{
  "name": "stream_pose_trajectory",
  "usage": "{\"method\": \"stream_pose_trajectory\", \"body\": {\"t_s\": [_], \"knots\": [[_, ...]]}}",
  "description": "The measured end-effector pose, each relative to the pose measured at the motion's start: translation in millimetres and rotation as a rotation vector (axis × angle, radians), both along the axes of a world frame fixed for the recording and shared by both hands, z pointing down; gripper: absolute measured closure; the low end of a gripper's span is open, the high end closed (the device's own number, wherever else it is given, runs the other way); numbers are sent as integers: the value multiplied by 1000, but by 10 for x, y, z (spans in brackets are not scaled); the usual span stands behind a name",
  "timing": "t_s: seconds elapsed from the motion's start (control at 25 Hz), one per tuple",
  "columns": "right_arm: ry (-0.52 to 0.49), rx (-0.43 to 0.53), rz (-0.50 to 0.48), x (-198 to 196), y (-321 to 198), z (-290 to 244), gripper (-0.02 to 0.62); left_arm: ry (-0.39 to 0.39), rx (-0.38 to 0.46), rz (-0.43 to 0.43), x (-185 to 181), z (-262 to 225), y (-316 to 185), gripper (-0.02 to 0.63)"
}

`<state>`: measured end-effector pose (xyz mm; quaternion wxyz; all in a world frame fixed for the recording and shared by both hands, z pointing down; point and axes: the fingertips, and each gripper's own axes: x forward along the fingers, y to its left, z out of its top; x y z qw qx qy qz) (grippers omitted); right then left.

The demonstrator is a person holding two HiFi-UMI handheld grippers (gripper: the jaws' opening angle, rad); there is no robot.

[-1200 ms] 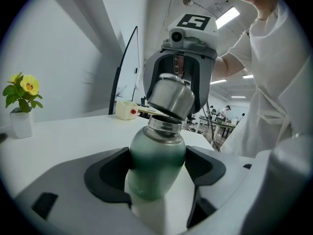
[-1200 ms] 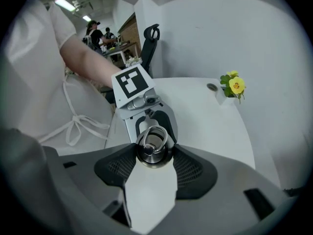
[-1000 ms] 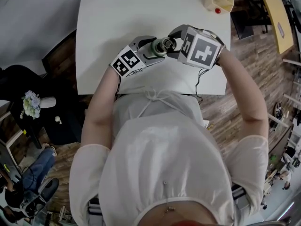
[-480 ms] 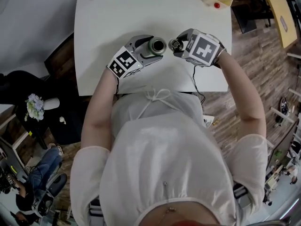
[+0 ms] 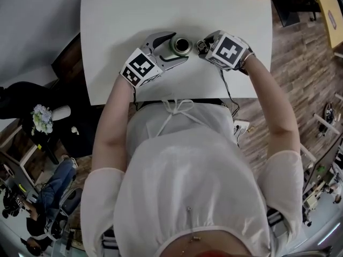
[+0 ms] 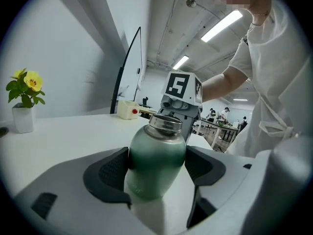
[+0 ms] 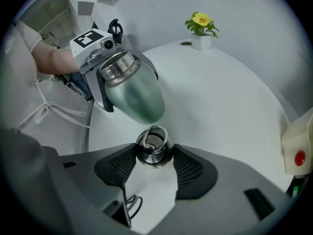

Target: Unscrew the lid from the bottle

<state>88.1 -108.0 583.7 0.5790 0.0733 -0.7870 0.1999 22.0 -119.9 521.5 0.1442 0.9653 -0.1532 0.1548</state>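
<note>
My right claw (image 7: 155, 154) has just pulled the steel lid (image 7: 152, 143) clear and grips it at three o'clock of the green bottle (image 5: 181, 45), open-mouthed now, clamped in my left claw (image 6: 156, 163) over the worktop (image 5: 134, 20). Unscrewing looks done.

The left gripper (image 6: 157, 173) is clamping the green bottle (image 6: 156, 155) by its body, pads (image 6: 110, 170) pressing both sides. The right gripper (image 6: 177, 104) is hovering just behind its steel neck.
</note>
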Motion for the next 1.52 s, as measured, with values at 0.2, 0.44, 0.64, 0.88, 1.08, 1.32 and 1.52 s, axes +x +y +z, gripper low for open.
{"method": "stream_pose_trajectory", "body": {"t_s": [0.2,0.44,0.64,0.88,1.08,1.32,1.52], "knots": [[6,-9,70,6,-49,71,347,9,-3,0,3,1,-6,238],[1,-37,124,46,-64,60,344,17,-4,-1,37,-19,-5,238],[19,10,136,101,-93,-2,316,31,-29,-3,49,-33,-14,238],[-117,55,292,73,-58,-311,259,51,-25,-73,-60,-148,25,239],[-245,198,340,75,-140,-837,279,29,95,-90,-178,-604,35,239],[-439,455,434,21,-216,-1660,377,29,263,-152,-346,-1367,59,241],[-602,664,480,-88,-235,-2384,480,66,355,-311,-478,-1964,91,281]]}}
